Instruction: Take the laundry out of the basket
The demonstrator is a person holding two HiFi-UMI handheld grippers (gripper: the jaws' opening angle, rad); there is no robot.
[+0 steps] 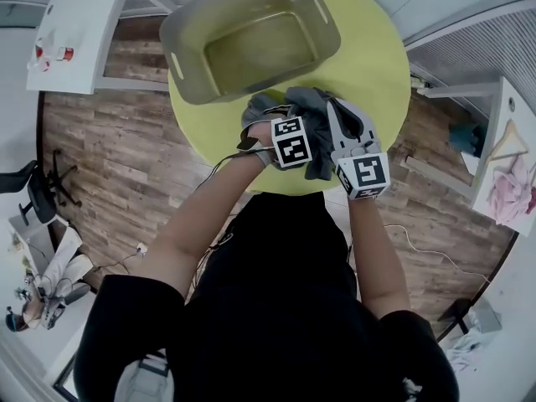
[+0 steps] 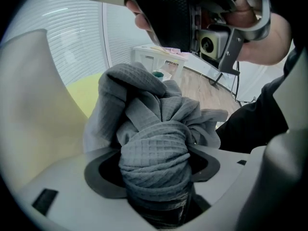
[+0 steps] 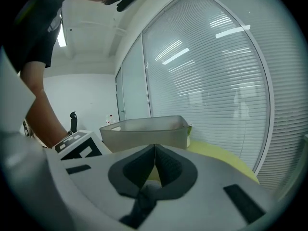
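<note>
Clamping bunched grey waffle-weave cloth (image 2: 154, 129): left tool (image 2: 154, 170), jaws wide; right tool (image 3: 155, 150) closed, pinching cloth edge, beside grey plastic basket (image 1: 186, 32).

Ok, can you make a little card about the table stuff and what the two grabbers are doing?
Table: round yellow-green tabletop
Basket: grey plastic basket, empty, on the table
Laundry: grey waffle-weave cloth, bunched, out of the basket
Left gripper: clamped on the cloth
Right gripper: shut, pinching a bit of the cloth
</note>
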